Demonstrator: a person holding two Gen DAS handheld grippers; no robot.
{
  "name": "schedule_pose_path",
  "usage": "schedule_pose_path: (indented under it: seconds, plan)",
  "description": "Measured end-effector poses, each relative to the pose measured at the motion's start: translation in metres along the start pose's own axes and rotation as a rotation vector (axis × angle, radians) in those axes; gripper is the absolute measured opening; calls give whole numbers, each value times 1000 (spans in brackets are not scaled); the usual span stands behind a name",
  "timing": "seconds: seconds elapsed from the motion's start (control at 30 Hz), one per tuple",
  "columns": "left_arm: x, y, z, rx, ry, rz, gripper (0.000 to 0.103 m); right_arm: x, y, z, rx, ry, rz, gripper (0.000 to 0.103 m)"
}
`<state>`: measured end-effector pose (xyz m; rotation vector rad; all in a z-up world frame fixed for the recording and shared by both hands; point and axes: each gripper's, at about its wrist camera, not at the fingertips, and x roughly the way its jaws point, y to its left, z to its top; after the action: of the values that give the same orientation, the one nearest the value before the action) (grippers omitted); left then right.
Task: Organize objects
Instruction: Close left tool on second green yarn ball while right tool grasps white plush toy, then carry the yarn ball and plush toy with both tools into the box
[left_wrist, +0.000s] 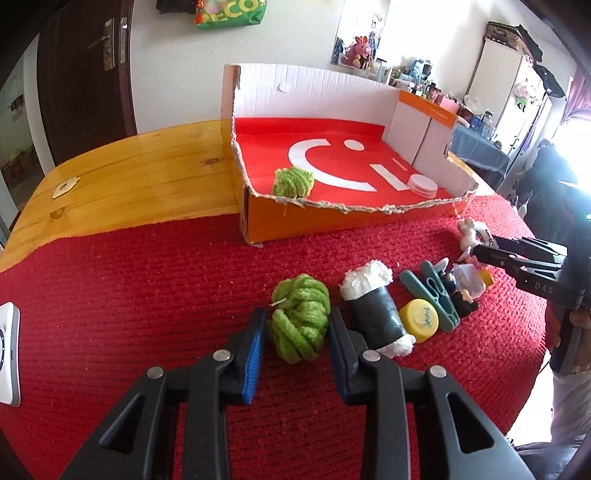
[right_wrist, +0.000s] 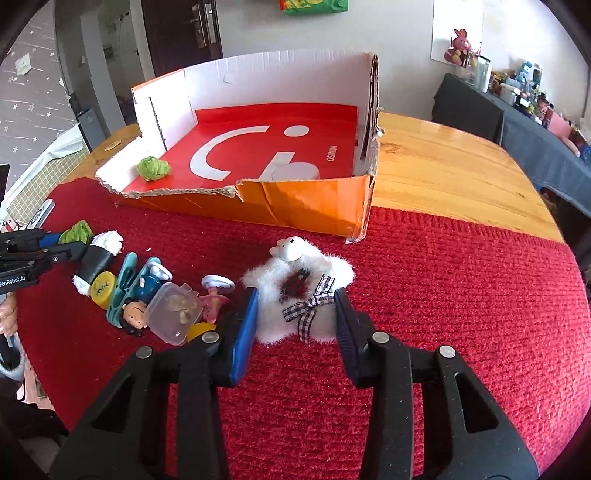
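While I am leaning over the wooden table (left_wrist: 122, 173), the red knitted cloth (left_wrist: 147, 280) is covering its near part, and the cut-down cardboard box (left_wrist: 332, 218) with the red floor and white walls is sitting at the far edge of that cloth. Inside the box a green yarn knot (left_wrist: 293, 182) is lying near the torn front wall, and a flat white round piece (left_wrist: 423, 183) is resting toward the other end.

In front of the box, on the cloth, a row of small things is waiting: a black roll with white fluffy ends (left_wrist: 373, 306), a yellow cap (left_wrist: 419, 320) just beside it, a teal clip (left_wrist: 430, 295), a small doll figure (right_wrist: 135, 314), a clear plastic tub (right_wrist: 173, 312) and a pink figure (right_wrist: 216, 299), all crowded together and touching.

I am holding my right gripper (right_wrist: 297, 308) over the white fluffy toy (right_wrist: 303, 291) with the checked bow; its blue pads (right_wrist: 245, 325) are standing at either flank of the fur, touching it on both sides, so I am gripping the toy, which is still lying on the cloth, well in front of the box.

I am holding my left gripper (left_wrist: 297, 328) around a second green yarn knot (left_wrist: 300, 319) at the left end of the row; the jaws are narrowed onto it, with the pads pressing against its sides. That knot is also still resting on the cloth, just beside the black roll.
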<state>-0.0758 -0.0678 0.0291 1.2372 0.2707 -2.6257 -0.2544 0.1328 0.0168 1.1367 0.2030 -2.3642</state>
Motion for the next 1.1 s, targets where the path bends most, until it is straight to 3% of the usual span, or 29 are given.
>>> schedule_pose_path:
  seconds: [0.37,0.73,1.1]
  plan:
    - [-28,-12,11,26,-81,-4,33,-24,2,8,11,-67,37,37]
    - [-34,-20,17,43,-103,-19,33,-35,5,14,9,-93,75,37]
    - [-31,-39,58,124,-117,-52,33,-45,23,53,-55,-124,199,37]
